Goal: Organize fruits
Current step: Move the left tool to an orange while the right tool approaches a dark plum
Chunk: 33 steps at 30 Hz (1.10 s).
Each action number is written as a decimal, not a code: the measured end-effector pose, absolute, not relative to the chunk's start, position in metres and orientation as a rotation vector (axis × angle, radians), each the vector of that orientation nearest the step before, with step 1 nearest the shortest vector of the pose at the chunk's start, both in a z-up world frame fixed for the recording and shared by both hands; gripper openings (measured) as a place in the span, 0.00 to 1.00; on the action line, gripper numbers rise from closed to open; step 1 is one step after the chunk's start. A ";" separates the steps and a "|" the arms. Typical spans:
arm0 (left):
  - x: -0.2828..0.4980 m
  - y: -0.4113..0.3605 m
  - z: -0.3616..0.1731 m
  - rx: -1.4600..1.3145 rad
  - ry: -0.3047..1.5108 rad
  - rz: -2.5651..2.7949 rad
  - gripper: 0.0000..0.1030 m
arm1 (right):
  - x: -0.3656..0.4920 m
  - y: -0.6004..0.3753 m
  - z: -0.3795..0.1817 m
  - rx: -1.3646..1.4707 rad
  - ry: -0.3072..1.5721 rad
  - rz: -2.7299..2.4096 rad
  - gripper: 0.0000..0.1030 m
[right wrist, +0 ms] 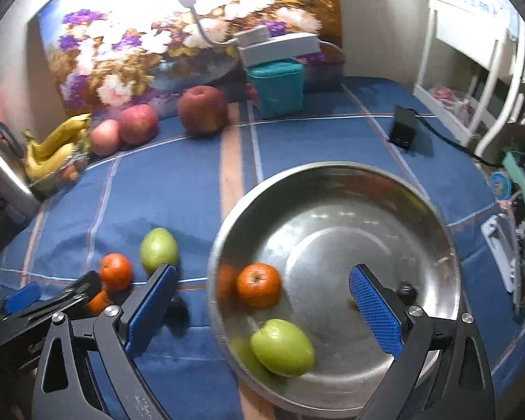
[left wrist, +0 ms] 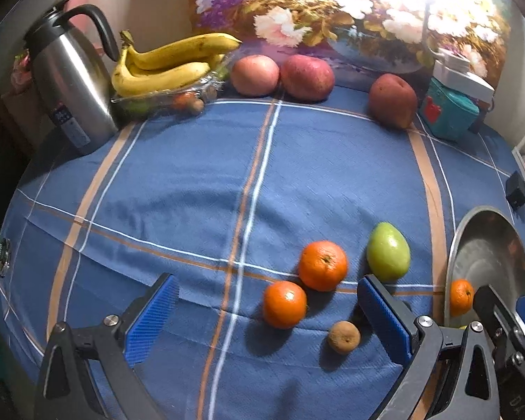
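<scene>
Fruit-gathering under way, both grippers empty over the blue tablecloth (left wrist: 192,182).

The steel bowl (right wrist: 402,210) already holds one orange (right wrist: 259,284) and one green fruit (right wrist: 282,346); still loose on the cloth to its left lie two oranges (left wrist: 322,265) (left wrist: 284,303), a green fruit (left wrist: 388,251) and a small brown fruit (left wrist: 344,337) (apples and bananas sit far back by the kettle). The left gripper (left wrist: 266,318) hovers with fingers spread wide, grasping nothing, the nearer orange lying between them; next, I judge, it must lower and close on that orange. The right gripper (right wrist: 262,313) hangs wide open above the bowl's near rim, released and touching nothing.
</scene>
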<state>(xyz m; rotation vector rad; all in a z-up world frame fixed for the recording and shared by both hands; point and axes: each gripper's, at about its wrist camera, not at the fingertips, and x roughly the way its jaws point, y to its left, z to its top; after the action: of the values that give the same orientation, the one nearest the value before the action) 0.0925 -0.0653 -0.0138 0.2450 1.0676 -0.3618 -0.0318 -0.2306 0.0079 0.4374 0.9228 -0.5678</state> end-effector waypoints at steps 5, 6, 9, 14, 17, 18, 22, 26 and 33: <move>0.103 -0.048 -0.010 0.244 1.020 -0.330 1.00 | -0.026 -0.226 0.006 0.442 0.930 -0.536 0.96; 0.105 -0.045 -0.010 0.247 1.010 -0.324 1.00 | -0.025 -0.225 0.007 0.443 0.925 -0.523 0.96; 0.109 -0.036 -0.010 0.242 0.990 -0.310 1.00 | -0.021 -0.219 0.008 0.479 0.896 -0.449 0.96; 0.120 -0.017 -0.011 0.183 0.997 -0.299 1.00 | -0.010 -0.207 0.002 0.464 0.931 -0.399 0.96; 0.125 -0.005 -0.010 0.129 1.001 -0.296 1.00 | -0.004 -0.199 0.001 0.457 0.941 -0.368 0.96; 0.126 -0.003 -0.009 0.117 1.001 -0.297 1.00 | -0.002 -0.196 0.001 0.450 0.942 -0.359 0.96; 0.127 0.003 -0.008 0.076 1.022 -0.340 1.00 | 0.004 -0.188 -0.001 0.452 0.951 -0.327 0.96; 0.126 -0.001 -0.013 0.067 1.067 -0.379 1.00 | 0.010 -0.182 -0.003 0.443 0.969 -0.311 0.96; 0.122 -0.011 -0.020 0.055 1.118 -0.443 0.99 | 0.007 -0.189 0.003 0.461 0.957 -0.359 0.95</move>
<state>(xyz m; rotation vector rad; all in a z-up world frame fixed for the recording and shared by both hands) 0.1220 -0.0113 -0.0201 0.0551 1.1178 -0.4431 0.0067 -0.1885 0.0028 0.4614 0.9565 -0.3588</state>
